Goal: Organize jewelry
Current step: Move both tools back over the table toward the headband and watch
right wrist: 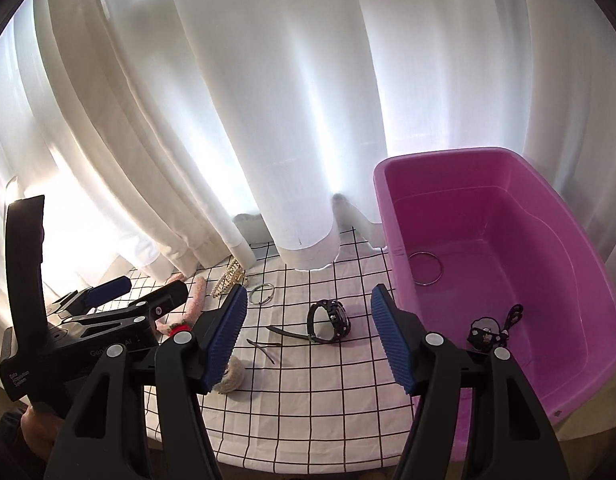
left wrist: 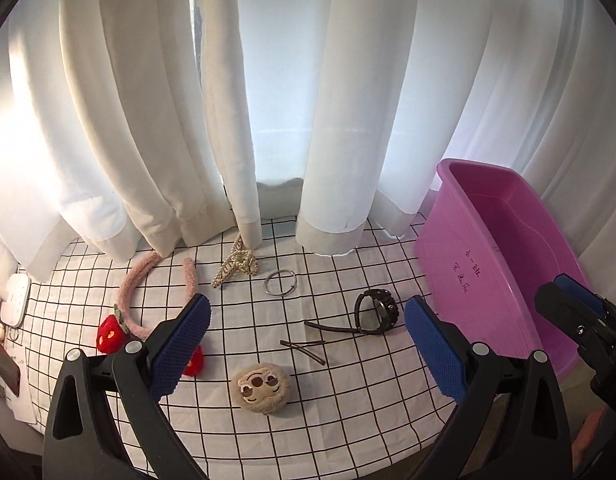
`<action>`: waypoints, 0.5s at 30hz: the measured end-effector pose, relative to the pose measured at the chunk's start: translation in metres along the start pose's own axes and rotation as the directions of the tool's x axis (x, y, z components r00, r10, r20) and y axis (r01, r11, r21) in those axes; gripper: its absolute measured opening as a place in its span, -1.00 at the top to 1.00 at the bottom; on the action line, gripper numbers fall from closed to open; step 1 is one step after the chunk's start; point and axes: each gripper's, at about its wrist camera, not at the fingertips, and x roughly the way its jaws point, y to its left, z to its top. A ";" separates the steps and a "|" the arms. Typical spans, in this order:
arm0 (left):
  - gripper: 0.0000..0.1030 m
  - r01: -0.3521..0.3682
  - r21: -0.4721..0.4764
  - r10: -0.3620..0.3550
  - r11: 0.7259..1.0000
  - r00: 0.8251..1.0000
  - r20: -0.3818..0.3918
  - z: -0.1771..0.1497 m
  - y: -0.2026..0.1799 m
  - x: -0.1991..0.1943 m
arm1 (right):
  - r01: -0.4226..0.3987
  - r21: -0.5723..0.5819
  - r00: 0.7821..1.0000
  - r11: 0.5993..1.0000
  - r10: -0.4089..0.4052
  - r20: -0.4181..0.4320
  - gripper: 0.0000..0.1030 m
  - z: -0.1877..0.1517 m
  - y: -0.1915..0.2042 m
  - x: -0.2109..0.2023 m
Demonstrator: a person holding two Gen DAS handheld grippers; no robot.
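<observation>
Table edge: the grid-patterned cloth [left wrist: 347, 412] ends at the near rim below both grippers; at the back it runs under the white curtain [left wrist: 268, 100], whose hems rest on it
Open room: a bare strip of cloth lies in front of the plush clip and the hairpins, near the table rim
Left gripper [left wrist: 308, 340]: jaws spread wide, holding nothing, hovering over the middle of the cloth
Right gripper [right wrist: 309, 334]: jaws spread wide, empty, framing the black studded bracelet [right wrist: 331, 320], which lies on the cloth
Pink bin [right wrist: 587, 280]: one, at the right end of the table, its back wall against the curtain
In the bin: one silver ring bangle [right wrist: 425, 269] and one black charm piece [right wrist: 487, 330], apart from each other
On the cloth, counted: one silver bangle [left wrist: 281, 283], one pearl claw clip [left wrist: 238, 265], one pink fuzzy headband [left wrist: 148, 292] with red strawberry trims [left wrist: 110, 335], two crossed hairpins [left wrist: 304, 349], one round plush face clip [left wrist: 261, 388]
In the way: the curtain hem touches the pearl clip
Left margin: a white device [left wrist: 15, 299] and some papers, well apart from the jewelry
</observation>
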 end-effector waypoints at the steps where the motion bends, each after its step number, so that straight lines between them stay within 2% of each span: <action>1: -0.86 -0.019 -0.010 0.019 1.000 1.000 0.000 0.000 0.011 0.000 | -0.007 -0.008 1.000 1.000 0.007 -0.003 -0.20 0.000 0.007 0.003; 10: -0.86 -0.162 -0.144 0.159 0.976 0.987 -0.032 -0.015 0.114 0.010 | -0.038 -0.030 0.997 0.999 0.036 -0.063 -0.22 -0.007 0.043 0.048; 15: -0.86 -0.214 -0.204 0.202 0.955 0.976 -0.077 -0.031 0.159 0.032 | -0.027 -0.012 0.993 1.000 0.025 -0.116 -0.22 -0.019 0.048 0.082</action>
